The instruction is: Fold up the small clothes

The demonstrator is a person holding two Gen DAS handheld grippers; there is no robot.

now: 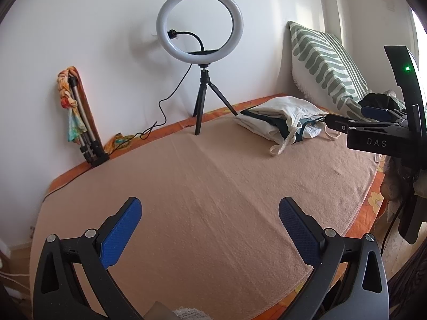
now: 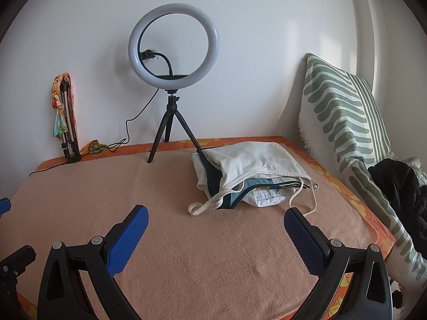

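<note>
A pile of folded small clothes (image 2: 248, 178), white on top with dark green and pale layers and loose white straps, lies on the peach blanket (image 2: 186, 240) at the back right. It also shows in the left wrist view (image 1: 283, 120). My right gripper (image 2: 216, 221) is open and empty, just in front of the pile. My left gripper (image 1: 209, 213) is open and empty over bare blanket (image 1: 202, 186). The right gripper's body (image 1: 373, 136) shows at the right edge of the left wrist view. A dark garment (image 2: 400, 186) lies by the pillow.
A ring light on a black tripod (image 2: 173, 80) stands at the blanket's back edge, its cable trailing left. A folded tripod wrapped in a coloured cloth (image 2: 64, 117) leans on the wall at left. A green-striped pillow (image 2: 347, 122) leans at right.
</note>
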